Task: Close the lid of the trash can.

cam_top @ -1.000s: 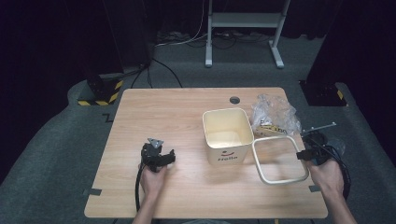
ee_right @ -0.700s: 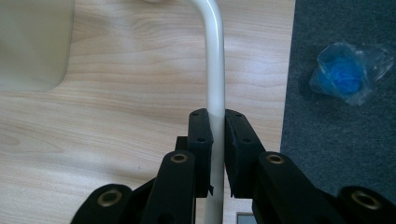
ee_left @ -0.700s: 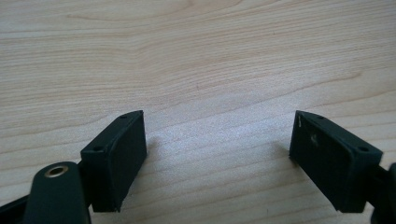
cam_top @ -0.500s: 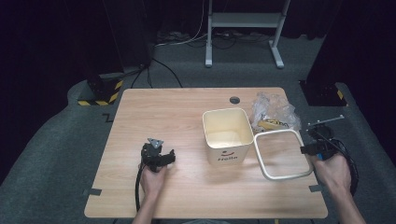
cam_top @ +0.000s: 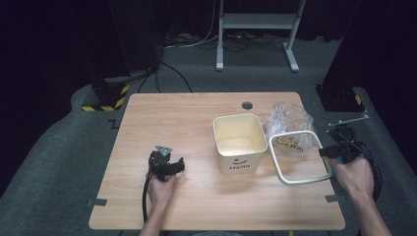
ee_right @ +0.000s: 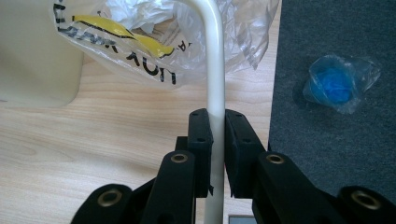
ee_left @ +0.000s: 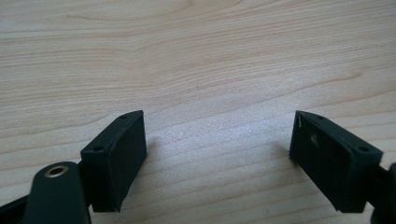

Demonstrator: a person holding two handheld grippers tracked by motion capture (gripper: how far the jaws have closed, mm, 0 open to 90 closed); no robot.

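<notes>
Right gripper (ee_right: 215, 135), at the table's (cam_top: 196, 113) right edge: clamped on the cream square frame (cam_top: 298, 157), just beside the cream "Hello" bin (cam_top: 239, 142), overlapping the crumpled clear plastic bag (cam_top: 290, 120). Left gripper (ee_left: 217, 154): jaws wide apart over bare wood, holding nothing.

Table (cam_top: 196, 118) — light wood top, rectangular, standing on grey carpet (cam_top: 59, 162). A round dark hole (cam_top: 247, 105) sits near its far edge. Resting on the top: a cream bin (cam_top: 239, 142), right of centre, and a crumpled clear bag (cam_top: 290, 125) just beside it — toward the right edge.
</notes>
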